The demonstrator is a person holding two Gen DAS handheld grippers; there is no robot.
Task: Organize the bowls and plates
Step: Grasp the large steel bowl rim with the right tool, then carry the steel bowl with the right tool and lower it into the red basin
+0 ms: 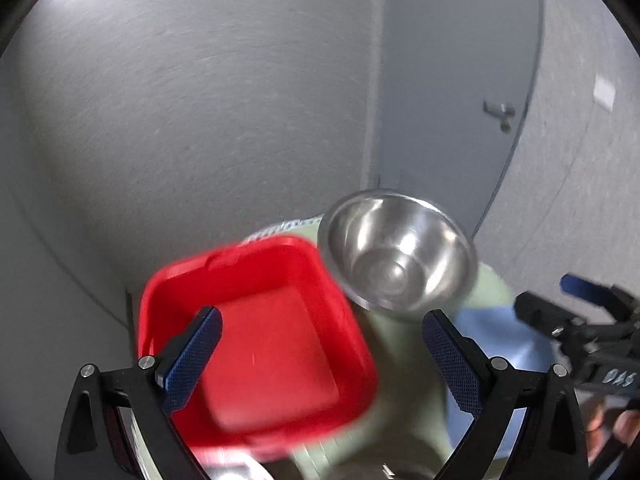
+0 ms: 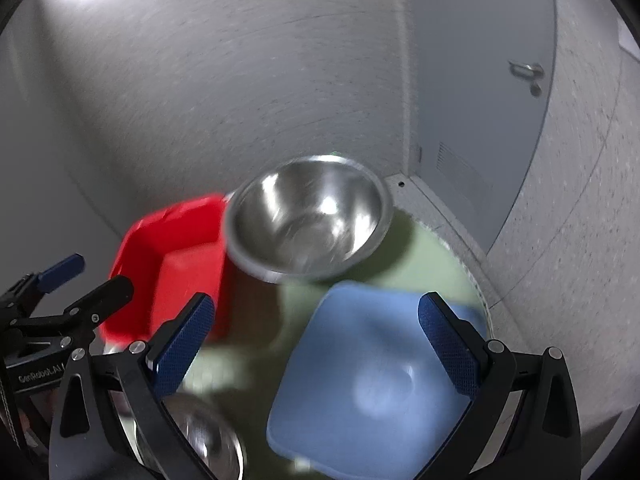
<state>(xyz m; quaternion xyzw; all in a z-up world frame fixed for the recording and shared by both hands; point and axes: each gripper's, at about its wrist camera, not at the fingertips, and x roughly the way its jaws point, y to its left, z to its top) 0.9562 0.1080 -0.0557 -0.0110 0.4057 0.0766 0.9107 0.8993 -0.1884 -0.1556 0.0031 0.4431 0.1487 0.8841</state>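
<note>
A red square plate lies on a pale green round table, under my open, empty left gripper. A steel bowl stands behind it to the right. In the right wrist view my open, empty right gripper hovers over a blue square plate. The steel bowl and red plate sit beyond. A second steel bowl shows at the near edge. The right gripper appears at the right of the left wrist view, and the left gripper at the left of the right wrist view.
The green table stands in a corner of grey walls. A grey door with a handle is behind it. Speckled floor lies to the right.
</note>
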